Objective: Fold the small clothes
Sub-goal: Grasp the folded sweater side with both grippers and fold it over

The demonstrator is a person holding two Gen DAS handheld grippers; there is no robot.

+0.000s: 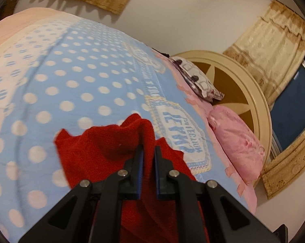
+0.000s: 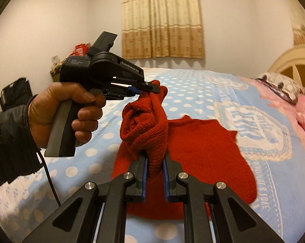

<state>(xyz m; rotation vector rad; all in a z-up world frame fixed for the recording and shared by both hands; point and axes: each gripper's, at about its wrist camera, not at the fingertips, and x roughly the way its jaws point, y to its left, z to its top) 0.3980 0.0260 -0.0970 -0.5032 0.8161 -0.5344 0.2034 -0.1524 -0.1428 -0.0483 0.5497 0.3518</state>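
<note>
A small red knit garment (image 2: 203, 154) lies partly on the blue polka-dot bedspread (image 2: 193, 93), with one end lifted. My right gripper (image 2: 155, 158) is shut on a bunched fold of it. My left gripper (image 2: 152, 88), held in a hand at the left of the right wrist view, is shut on the raised top of the same fold. In the left wrist view the left gripper (image 1: 148, 151) pinches a ridge of the red garment (image 1: 103, 141), which drapes down under the fingers onto the bedspread (image 1: 71, 77).
A pink pillow (image 1: 237, 141) and a patterned pillow (image 1: 197, 77) lie against the cream round headboard (image 1: 253, 93). Beige curtains (image 2: 162, 20) hang on the far wall. A dark bag (image 2: 14, 95) and boxes (image 2: 79, 49) stand beyond the bed's left side.
</note>
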